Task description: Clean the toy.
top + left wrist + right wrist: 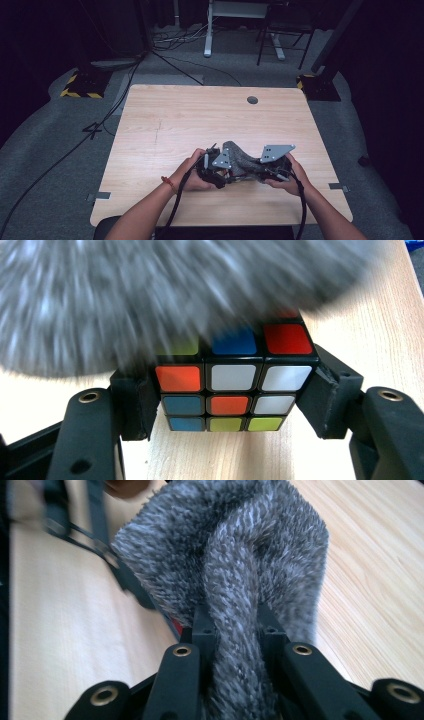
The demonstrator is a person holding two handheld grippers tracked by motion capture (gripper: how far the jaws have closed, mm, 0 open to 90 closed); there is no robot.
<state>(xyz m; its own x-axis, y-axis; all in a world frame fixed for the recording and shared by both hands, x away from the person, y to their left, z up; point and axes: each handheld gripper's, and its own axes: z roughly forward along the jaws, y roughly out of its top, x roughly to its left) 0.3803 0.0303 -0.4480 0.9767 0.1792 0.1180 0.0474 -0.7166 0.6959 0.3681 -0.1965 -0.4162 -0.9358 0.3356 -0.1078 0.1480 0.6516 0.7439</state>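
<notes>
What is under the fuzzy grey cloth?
A colourful puzzle cube, held by the left gripper above the wooden table. The grey cloth, pinched in the right gripper, drapes over the cube's top, so that top face is hidden.

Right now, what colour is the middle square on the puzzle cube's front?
Orange, at the centre of the puzzle cube; the left gripper view shows it best.

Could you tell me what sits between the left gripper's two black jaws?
A multicoloured puzzle cube, clamped at both sides, in the left gripper view; a fuzzy grey cloth drapes over its top.
</notes>
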